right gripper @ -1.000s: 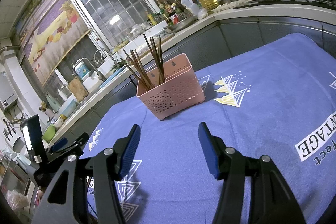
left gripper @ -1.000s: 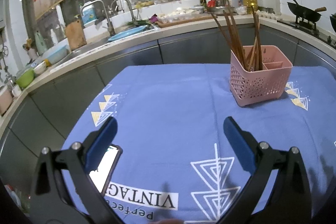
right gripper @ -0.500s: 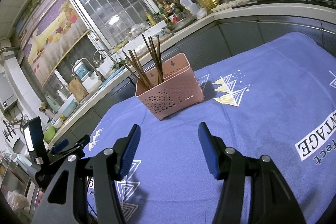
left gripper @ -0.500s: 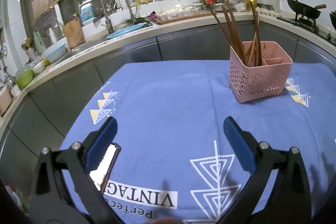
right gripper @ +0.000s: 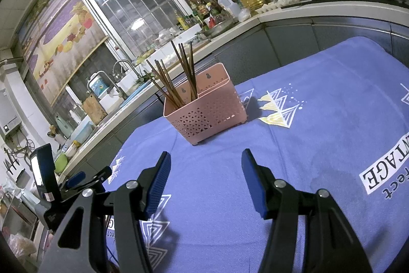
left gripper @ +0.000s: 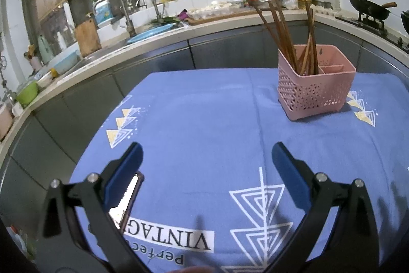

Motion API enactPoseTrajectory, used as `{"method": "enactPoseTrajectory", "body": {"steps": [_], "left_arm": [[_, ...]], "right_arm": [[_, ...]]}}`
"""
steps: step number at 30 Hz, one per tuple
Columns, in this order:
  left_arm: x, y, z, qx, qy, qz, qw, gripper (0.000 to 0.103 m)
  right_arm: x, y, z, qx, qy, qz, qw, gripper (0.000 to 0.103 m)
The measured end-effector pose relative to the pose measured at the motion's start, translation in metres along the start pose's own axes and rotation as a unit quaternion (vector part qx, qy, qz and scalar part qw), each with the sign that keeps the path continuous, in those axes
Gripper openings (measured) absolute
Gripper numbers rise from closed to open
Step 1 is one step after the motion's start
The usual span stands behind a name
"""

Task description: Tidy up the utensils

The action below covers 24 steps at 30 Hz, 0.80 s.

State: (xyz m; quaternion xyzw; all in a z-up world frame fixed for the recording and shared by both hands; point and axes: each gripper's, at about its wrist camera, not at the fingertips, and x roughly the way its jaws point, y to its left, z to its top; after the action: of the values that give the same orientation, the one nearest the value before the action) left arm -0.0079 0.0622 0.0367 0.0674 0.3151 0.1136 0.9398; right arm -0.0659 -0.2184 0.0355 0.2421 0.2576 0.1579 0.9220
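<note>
A pink perforated utensil basket stands upright on the blue tablecloth, far right in the left wrist view. Several brown chopsticks lean in its left compartment; the right compartment looks empty. The basket also shows in the right wrist view, with the chopsticks in it. My left gripper is open and empty, well short of the basket. My right gripper is open and empty, a short way in front of the basket. The left gripper's body shows at the lower left of the right wrist view.
A phone lies on the cloth under the left gripper's left finger. A curved kitchen counter with sink, taps, bottles and a wok runs behind the table. The table edge drops off at the left.
Both views shift slightly: the basket sits a little lower and left in the left wrist view, as the left gripper rises or tilts. Both grippers stay open and empty.
</note>
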Motion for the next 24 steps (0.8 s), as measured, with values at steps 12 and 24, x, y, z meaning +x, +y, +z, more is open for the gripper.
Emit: {"method": "enactPoseTrajectory", "body": {"steps": [12,24], "left_arm": [[0.001,-0.006,-0.002,0.009,0.004,-0.003,0.9999,0.097],[-0.001,-0.014,-0.004,0.024,0.005,-0.012,0.9996,0.097]], "right_arm": [[0.0,0.0,0.0,0.001,0.0,0.0,1.0,0.058],[-0.001,0.0,0.0,0.002,0.001,-0.001,1.0,0.058]]}}
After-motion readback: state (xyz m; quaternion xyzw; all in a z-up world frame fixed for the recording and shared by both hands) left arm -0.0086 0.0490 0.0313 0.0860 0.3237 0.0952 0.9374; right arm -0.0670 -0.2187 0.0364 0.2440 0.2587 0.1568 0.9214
